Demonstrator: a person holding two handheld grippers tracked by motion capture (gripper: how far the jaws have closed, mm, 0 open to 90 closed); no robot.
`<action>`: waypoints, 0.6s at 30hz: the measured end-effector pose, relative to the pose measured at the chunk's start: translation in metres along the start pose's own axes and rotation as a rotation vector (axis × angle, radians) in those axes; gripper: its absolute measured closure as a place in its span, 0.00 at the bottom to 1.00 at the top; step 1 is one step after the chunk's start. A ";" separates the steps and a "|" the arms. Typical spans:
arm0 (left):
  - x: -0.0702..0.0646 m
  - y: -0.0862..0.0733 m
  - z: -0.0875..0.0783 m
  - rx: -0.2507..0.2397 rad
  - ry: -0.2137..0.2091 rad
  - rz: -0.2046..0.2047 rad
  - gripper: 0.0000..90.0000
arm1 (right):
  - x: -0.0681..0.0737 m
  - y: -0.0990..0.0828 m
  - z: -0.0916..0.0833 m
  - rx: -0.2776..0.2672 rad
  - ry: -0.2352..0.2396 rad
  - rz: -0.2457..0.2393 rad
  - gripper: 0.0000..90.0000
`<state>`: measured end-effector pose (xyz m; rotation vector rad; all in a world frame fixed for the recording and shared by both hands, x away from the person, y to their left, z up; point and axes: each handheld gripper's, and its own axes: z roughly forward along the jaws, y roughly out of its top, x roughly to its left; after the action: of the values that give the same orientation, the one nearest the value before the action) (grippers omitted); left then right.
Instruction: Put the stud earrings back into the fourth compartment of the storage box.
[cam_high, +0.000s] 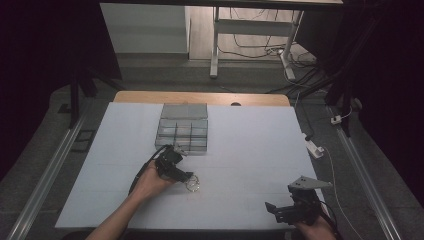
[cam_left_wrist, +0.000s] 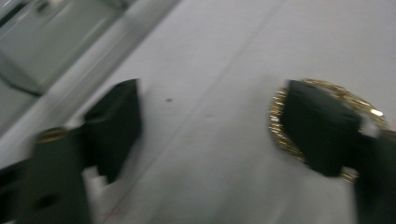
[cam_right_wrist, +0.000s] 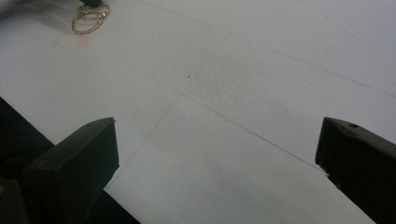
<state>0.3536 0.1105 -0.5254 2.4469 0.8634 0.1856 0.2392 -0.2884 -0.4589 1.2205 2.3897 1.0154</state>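
Gold ring (cam_left_wrist: 369, 109) blurred, half hidden behind fingers (cam_left_wrist: 322, 130).

Clear compartment box (cam_high: 182, 130) on the white table (cam_high: 250, 150), desk frame (cam_high: 216, 45) beyond.

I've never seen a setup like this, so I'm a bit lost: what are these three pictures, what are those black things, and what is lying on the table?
No robot here: a person holds a hand-operated two-jaw gripper in each hand. The high view looks down on the white table. The other two pictures come from cameras riding on the grippers, each looking along its own black jaws.

On the table lie a clear plastic compartment box and gold-coloured glittery rings. The left gripper is down at those rings; in its own view one jaw sits in front of them and the picture is blurred, so I can't tell whether they're pinched. The right gripper, near the table's front edge, is open over bare table, holding nothing.
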 end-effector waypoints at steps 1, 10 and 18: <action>-0.003 0.001 -0.001 0.006 0.001 0.010 0.43 | 0.000 0.000 0.000 0.000 0.000 0.000 0.00; -0.013 0.003 -0.003 0.024 -0.059 -0.002 0.95 | 0.000 0.000 0.001 0.008 0.001 -0.001 0.00; -0.002 0.002 -0.003 0.020 -0.131 -0.120 0.96 | 0.001 0.000 0.001 0.009 0.003 -0.007 0.00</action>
<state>0.3519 0.1094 -0.5214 2.3868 0.9539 -0.0271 0.2397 -0.2873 -0.4595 1.2140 2.4013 1.0067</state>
